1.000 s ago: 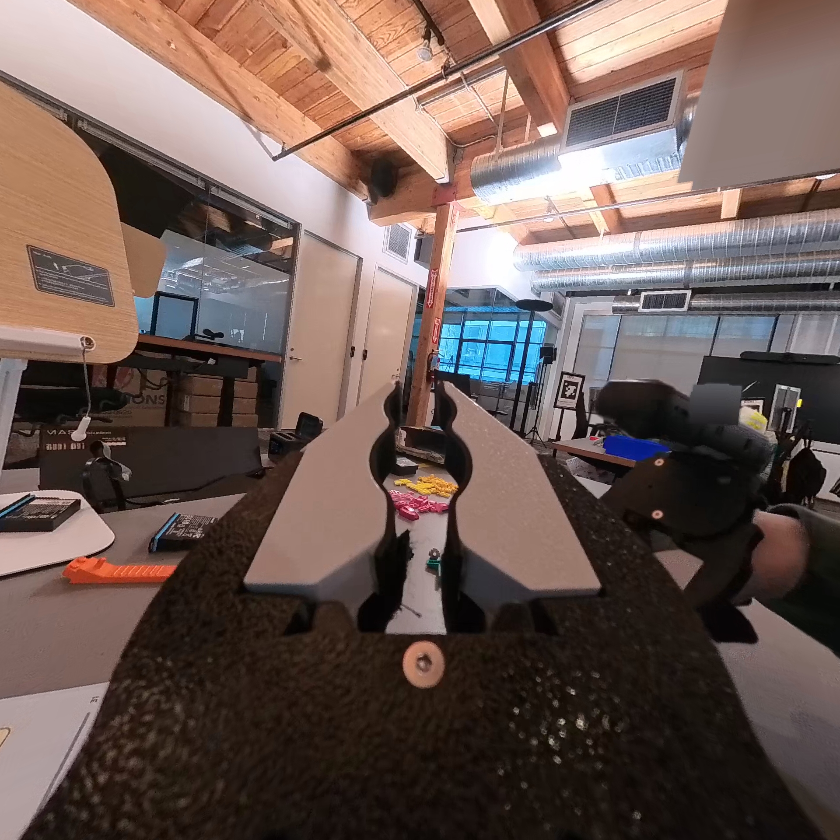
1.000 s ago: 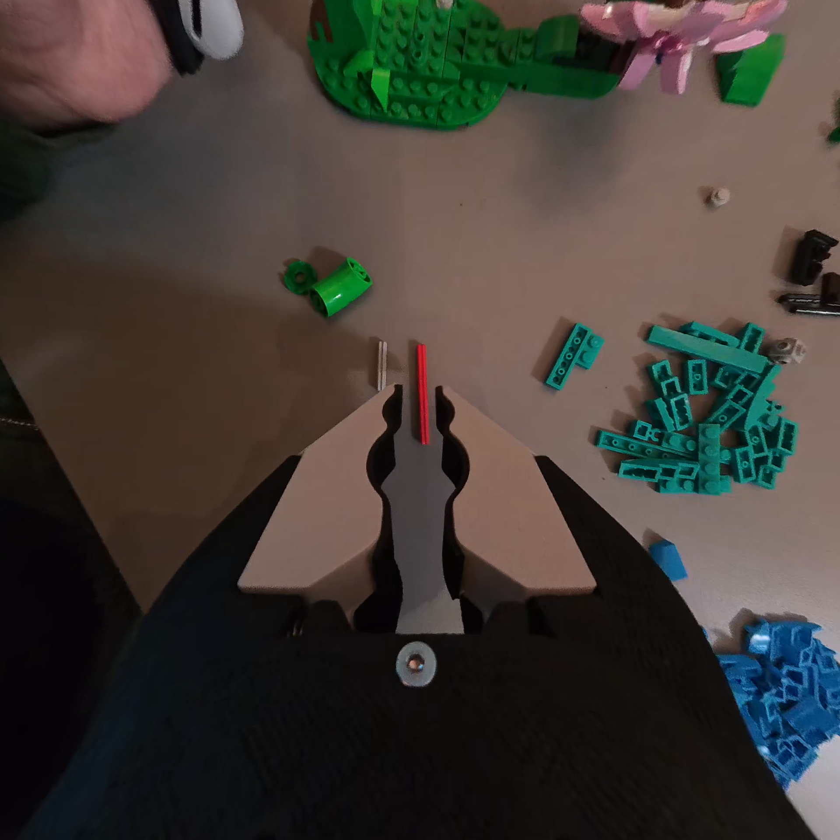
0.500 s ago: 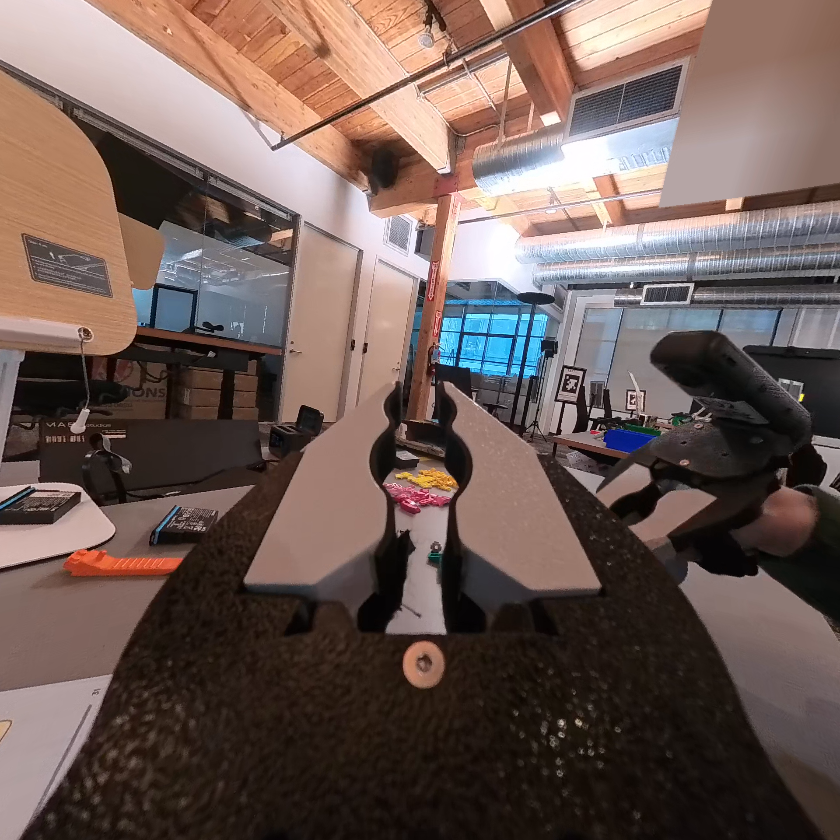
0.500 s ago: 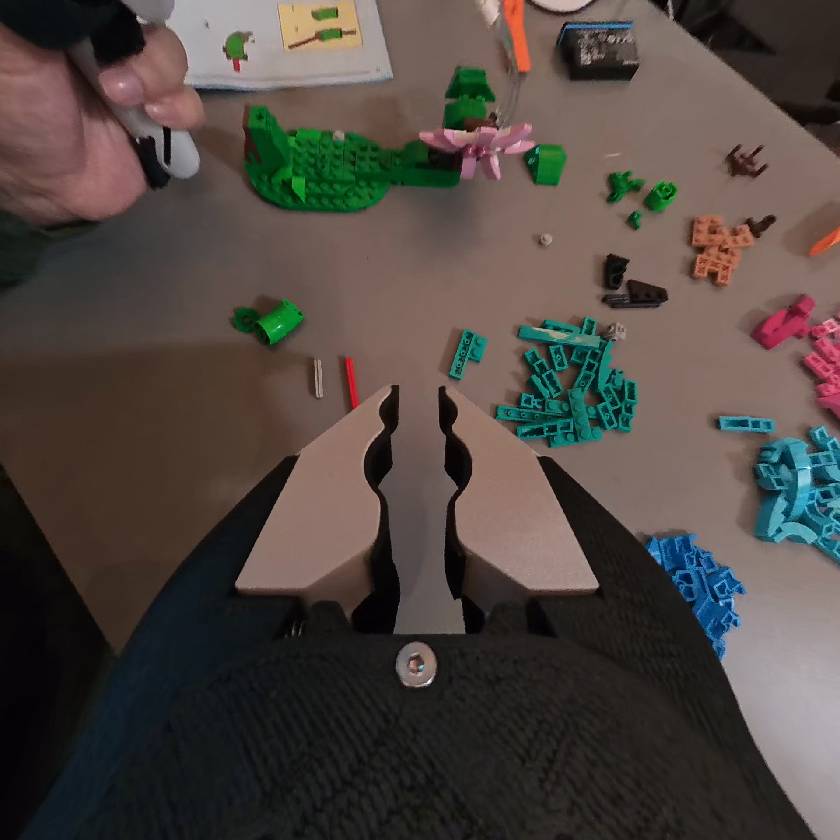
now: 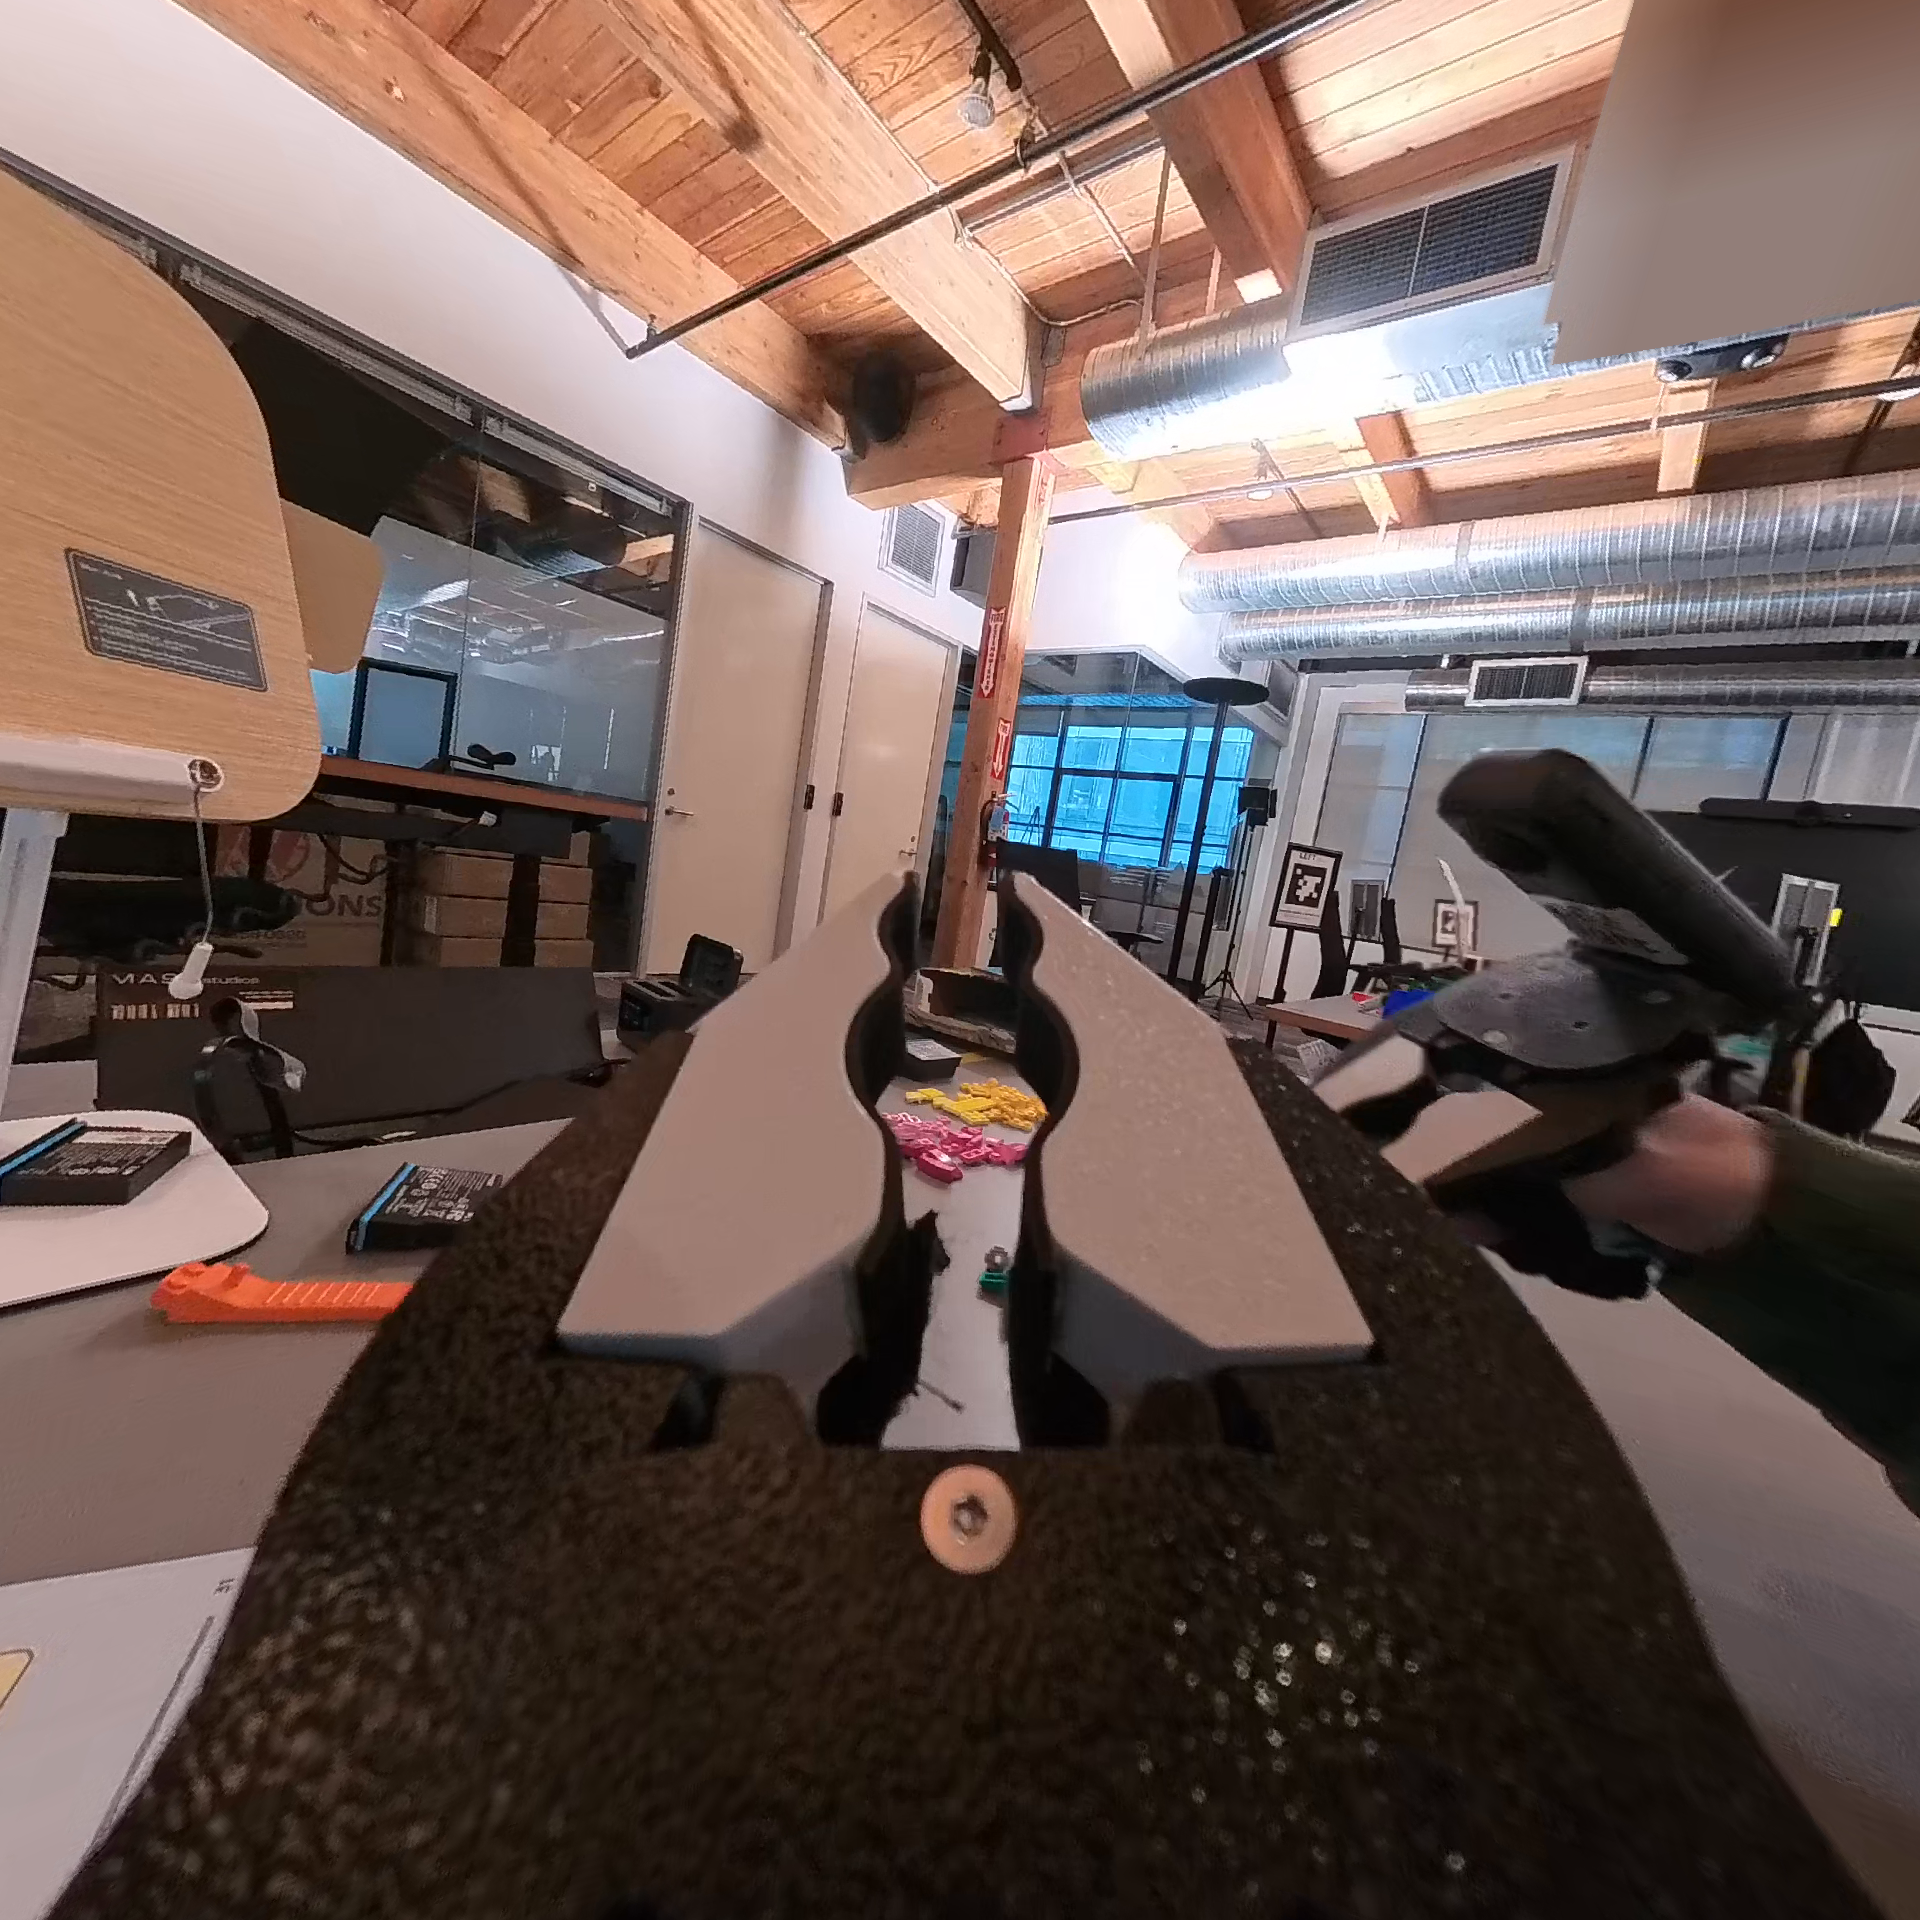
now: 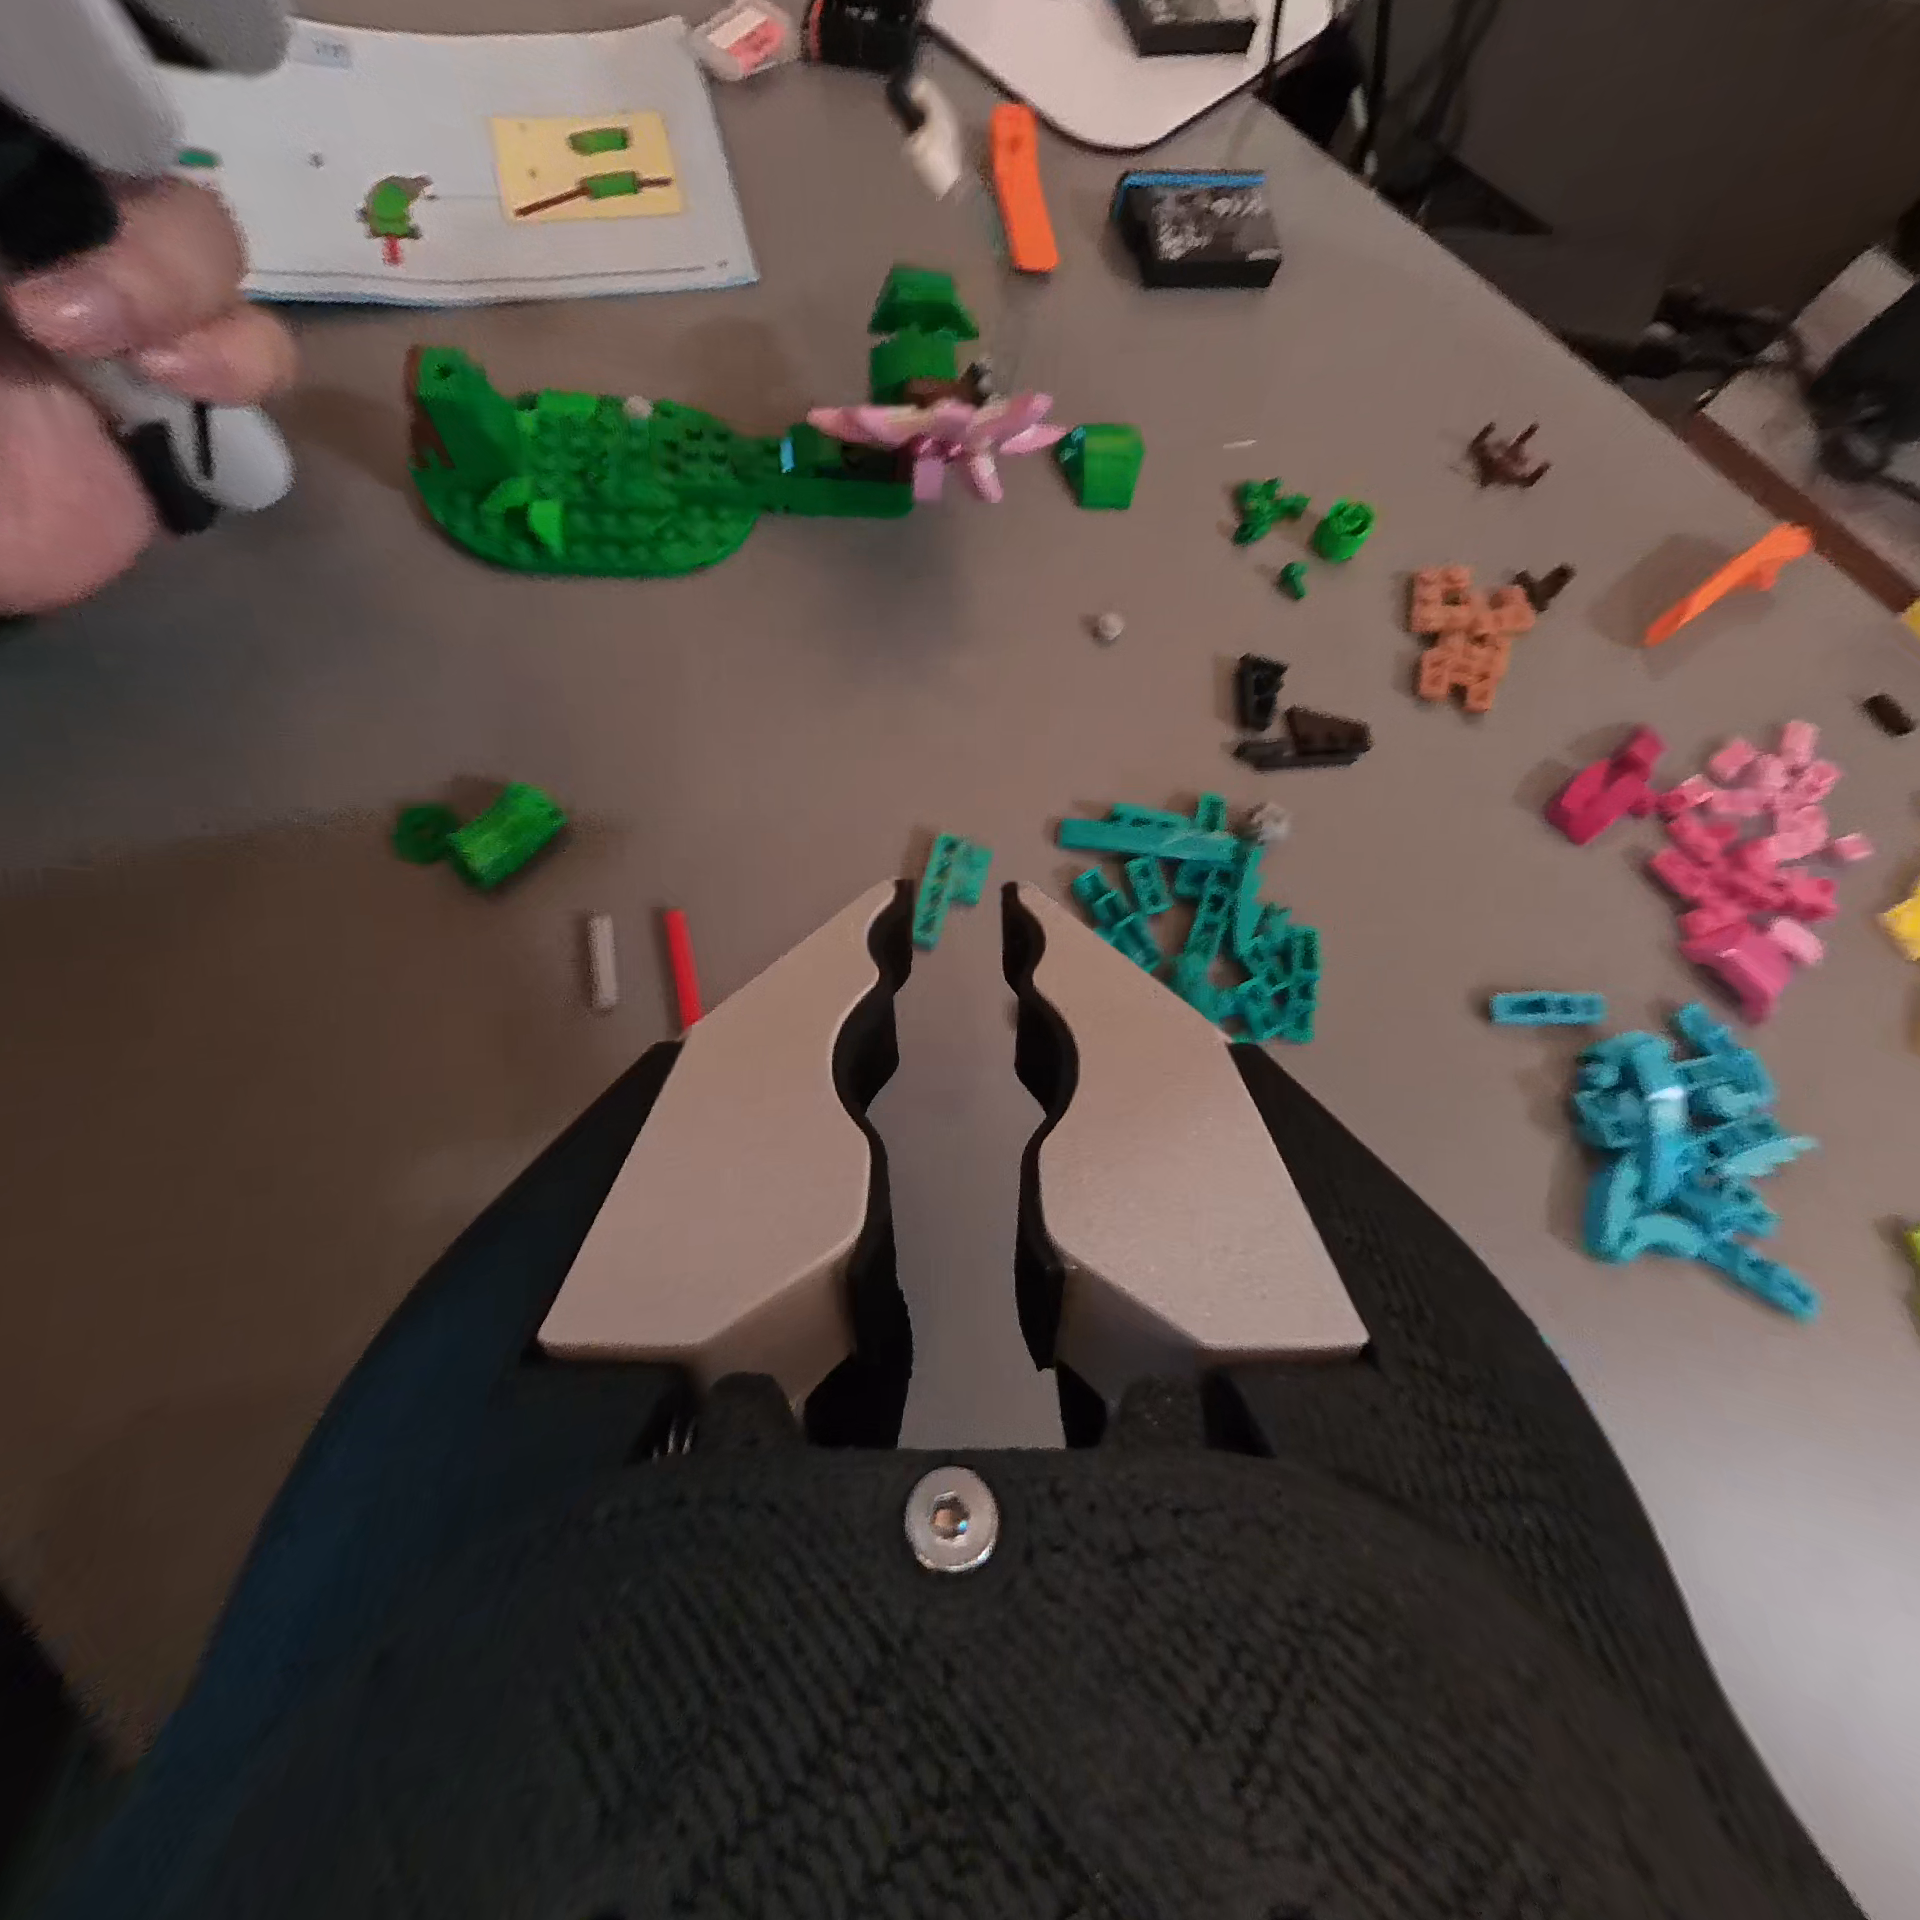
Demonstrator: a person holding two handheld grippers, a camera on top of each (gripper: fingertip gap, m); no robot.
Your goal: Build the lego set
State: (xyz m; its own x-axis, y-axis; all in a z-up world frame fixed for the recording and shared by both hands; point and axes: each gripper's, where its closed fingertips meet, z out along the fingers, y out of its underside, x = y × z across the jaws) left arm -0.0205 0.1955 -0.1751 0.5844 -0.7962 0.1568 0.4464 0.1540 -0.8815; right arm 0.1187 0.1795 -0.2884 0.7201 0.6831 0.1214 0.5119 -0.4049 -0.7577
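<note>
In the right wrist view my right gripper [image 6: 951, 899] is open and empty, held above the grey table [image 6: 727, 707]. Just beyond its tips lie a teal plate [image 6: 951, 878] and a teal brick pile [image 6: 1205, 925]. A red rod [image 6: 681, 966] and a grey rod [image 6: 601, 961] lie to its left. The green base build [image 6: 592, 478] with a pink flower [image 6: 935, 442] stands farther back. My left gripper [image 5: 958, 894] is open and empty and points level across the room. The right gripper [image 5: 1455, 1081] also shows at the right of the left wrist view.
A green cylinder [image 6: 499, 831] lies at the left. Black pieces [image 6: 1288, 717], tan bricks [image 6: 1465, 634], pink bricks [image 6: 1745, 873] and blue bricks [image 6: 1683, 1143] lie at the right. An instruction booklet [image 6: 468, 177], orange separator [image 6: 1023, 187] and black box [image 6: 1195, 229] lie at the back. A hand [image 6: 94, 436] is at the left. About 20 cm separates my left fingertips from my right. To reach the teal plate [image 6: 951, 878] in a straight line is about 6 cm for my right fingers, about 20 cm for my left. To the red rod [image 6: 681, 966]: right tips about 8 cm, left tips about 20 cm.
My right gripper has risen and swung right, from over the red rod to over the teal pieces. It stays open. My left gripper has hardly moved.
</note>
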